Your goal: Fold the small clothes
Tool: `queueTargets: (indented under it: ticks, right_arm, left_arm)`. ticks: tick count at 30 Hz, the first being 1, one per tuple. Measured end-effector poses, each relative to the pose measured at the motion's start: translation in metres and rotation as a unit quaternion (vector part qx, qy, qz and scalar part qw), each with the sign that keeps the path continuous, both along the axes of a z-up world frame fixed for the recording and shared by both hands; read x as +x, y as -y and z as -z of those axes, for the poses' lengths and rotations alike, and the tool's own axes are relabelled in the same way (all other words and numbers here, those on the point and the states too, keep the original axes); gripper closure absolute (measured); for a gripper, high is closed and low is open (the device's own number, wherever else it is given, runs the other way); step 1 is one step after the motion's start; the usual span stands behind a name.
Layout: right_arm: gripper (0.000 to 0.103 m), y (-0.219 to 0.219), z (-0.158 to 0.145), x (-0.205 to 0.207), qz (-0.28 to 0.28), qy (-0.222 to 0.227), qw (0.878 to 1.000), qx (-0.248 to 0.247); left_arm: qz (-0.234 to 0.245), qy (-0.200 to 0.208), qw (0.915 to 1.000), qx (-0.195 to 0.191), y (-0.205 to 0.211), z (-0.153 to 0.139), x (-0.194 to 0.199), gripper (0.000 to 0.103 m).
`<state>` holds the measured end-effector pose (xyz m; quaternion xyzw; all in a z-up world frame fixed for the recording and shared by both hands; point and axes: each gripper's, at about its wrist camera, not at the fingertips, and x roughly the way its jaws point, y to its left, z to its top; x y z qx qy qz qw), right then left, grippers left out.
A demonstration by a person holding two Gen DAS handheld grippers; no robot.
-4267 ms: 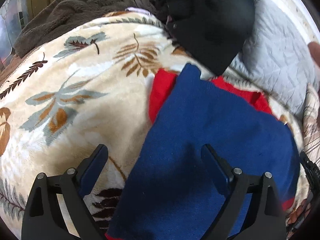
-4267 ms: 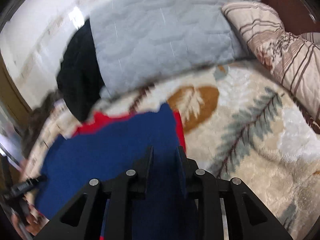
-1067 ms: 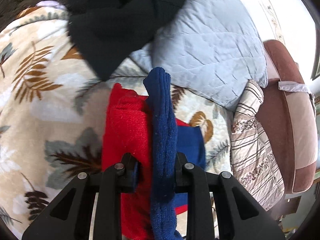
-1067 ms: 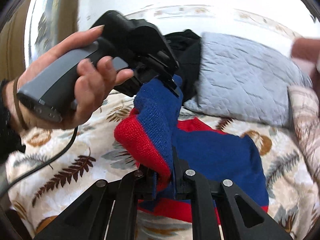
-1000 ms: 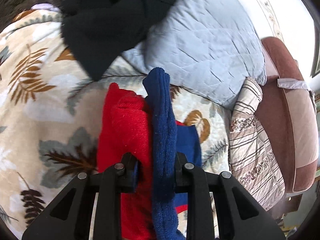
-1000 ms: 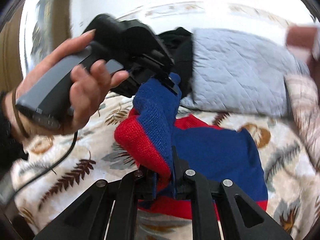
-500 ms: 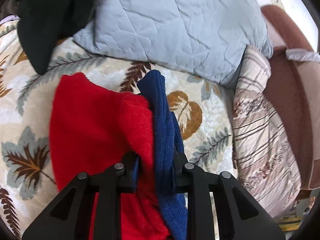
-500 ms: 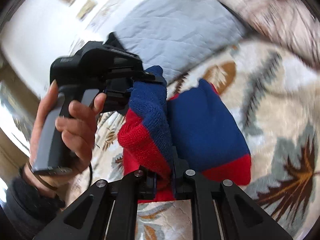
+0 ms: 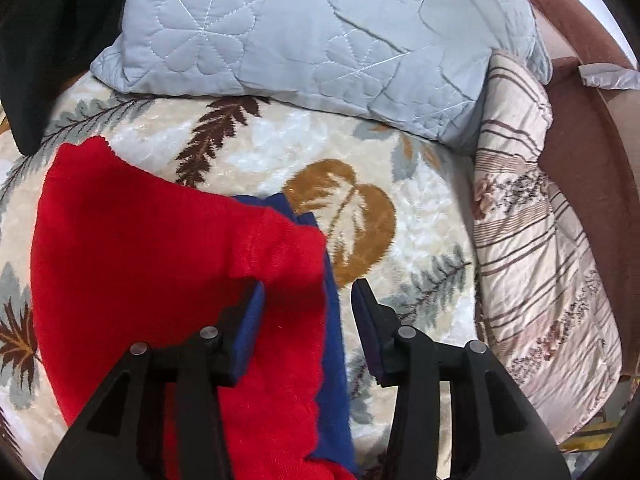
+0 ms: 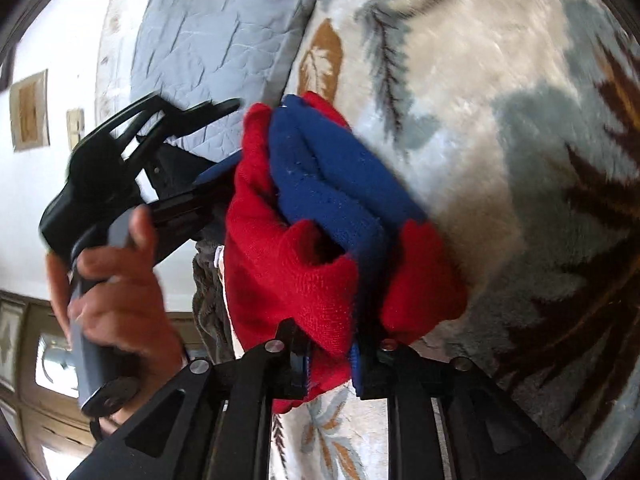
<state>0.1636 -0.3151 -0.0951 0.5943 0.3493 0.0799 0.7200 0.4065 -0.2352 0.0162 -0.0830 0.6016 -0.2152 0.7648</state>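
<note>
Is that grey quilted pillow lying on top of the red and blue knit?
No, the grey quilted pillow lies apart from the knit, with bare leaf-patterned blanket between them.

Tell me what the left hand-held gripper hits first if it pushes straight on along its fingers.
Most likely the red and blue knit garment, whose edge lies between the opening jaws of the left hand-held gripper. The leaf-print blanket is beneath; depth is unclear.
</note>
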Motion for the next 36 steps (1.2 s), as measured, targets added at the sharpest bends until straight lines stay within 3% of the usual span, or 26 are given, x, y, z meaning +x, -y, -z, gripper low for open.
queueTargets:
  ticks: [5, 7, 9, 11, 14, 17, 21, 22, 24, 25, 28, 31, 33, 36]
  right_arm:
    - [0.077, 0.013, -0.029, -0.017, 0.030, 0.004, 0.999, -0.040]
    - [0.074, 0.023, -0.046, -0.036, 0.075, 0.027, 0.995, -0.055]
    - [0.070, 0.034, -0.068, -0.043, 0.112, 0.069, 0.988, -0.083]
    - [0.055, 0.038, -0.088, -0.021, 0.083, 0.112, 0.984, -0.109]
    - [0.054, 0.031, -0.098, 0.047, -0.015, 0.115, 0.983, -0.144]
    - [0.055, 0.019, -0.091, 0.095, -0.069, 0.087, 0.978, -0.179]
    - [0.055, 0.006, -0.079, 0.128, -0.106, 0.058, 0.964, -0.238]
    - [0.058, 0.002, -0.076, 0.134, -0.119, 0.046, 0.960, -0.248]
    - [0.081, -0.001, -0.074, 0.140, -0.137, 0.048, 0.956, -0.256]
    - [0.088, -0.005, -0.080, 0.139, -0.146, 0.066, 0.948, -0.276]
    - [0.089, -0.007, -0.098, 0.132, -0.142, 0.118, 0.928, -0.323]
    - [0.089, -0.001, -0.090, 0.138, -0.137, 0.104, 0.924, -0.341]
    - [0.089, 0.002, -0.073, 0.146, -0.141, 0.075, 0.925, -0.344]
    - [0.091, 0.017, -0.051, 0.147, -0.128, 0.065, 0.940, -0.309]
  left_arm:
    - [-0.047, 0.013, 0.9985, -0.025, -0.053, -0.027, 0.000, 0.057]
    - [-0.073, 0.023, 0.9965, -0.032, -0.088, -0.036, -0.001, 0.048]
    - [-0.100, 0.043, 0.9938, -0.025, -0.125, -0.041, -0.004, 0.046]
    - [-0.120, 0.048, 0.9914, -0.017, -0.154, -0.036, -0.007, 0.046]
    - [-0.146, 0.021, 0.9881, -0.045, -0.184, -0.012, -0.015, 0.046]
    - [-0.146, -0.001, 0.9873, -0.062, -0.186, 0.007, -0.022, 0.046]
    - [-0.145, 0.013, 0.9876, -0.059, -0.180, 0.017, -0.027, 0.045]
    - [-0.146, 0.012, 0.9872, -0.062, -0.179, 0.017, -0.027, 0.045]
    - [-0.148, 0.008, 0.9865, -0.070, -0.176, 0.020, -0.025, 0.045]
    - [-0.148, 0.009, 0.9865, -0.070, -0.176, 0.019, -0.024, 0.045]
    - [-0.150, 0.031, 0.9864, -0.061, -0.172, 0.014, -0.027, 0.045]
    - [-0.149, 0.063, 0.9865, -0.024, -0.161, 0.014, -0.029, 0.044]
    - [-0.143, 0.069, 0.9872, -0.002, -0.152, 0.022, -0.028, 0.038]
    - [-0.135, 0.075, 0.9880, 0.009, -0.146, 0.035, -0.026, 0.027]
